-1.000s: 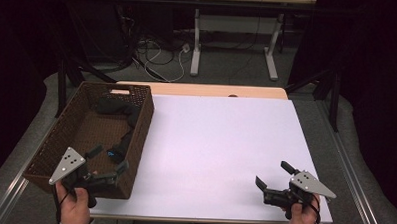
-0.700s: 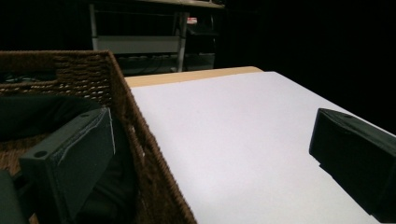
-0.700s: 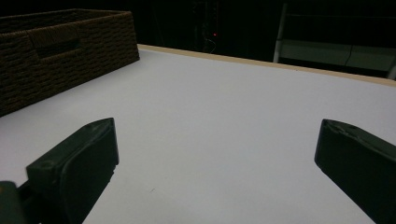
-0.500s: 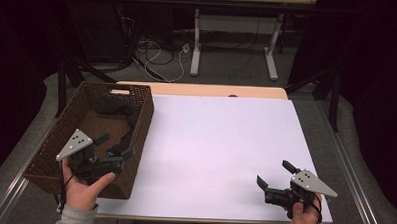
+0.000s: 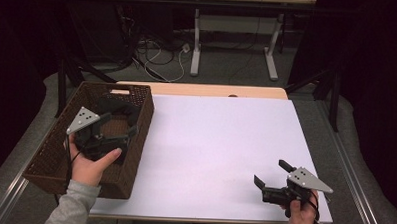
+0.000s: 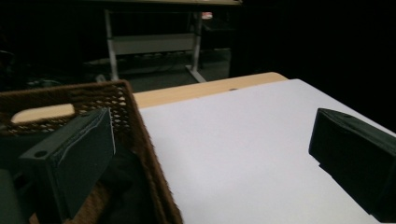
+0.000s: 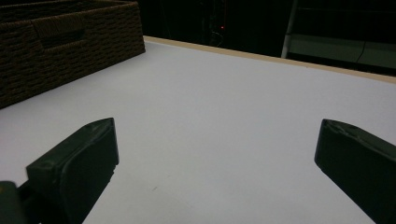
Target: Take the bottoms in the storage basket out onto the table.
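One dark item (image 5: 117, 109) in basket (image 5: 142, 121), indistinct.

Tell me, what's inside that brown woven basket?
Dark, crumpled things lie in the basket; what they are is unclear. The left gripper hangs open over them, and it and its hand cover the rest.

Nothing readable is showing anywhere right now: no lettering, label, brand or number is coming through on any surface in these views.

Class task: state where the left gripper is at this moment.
In the high view, the left gripper hangs open above the wicker basket at the table's left side, over dark items inside.
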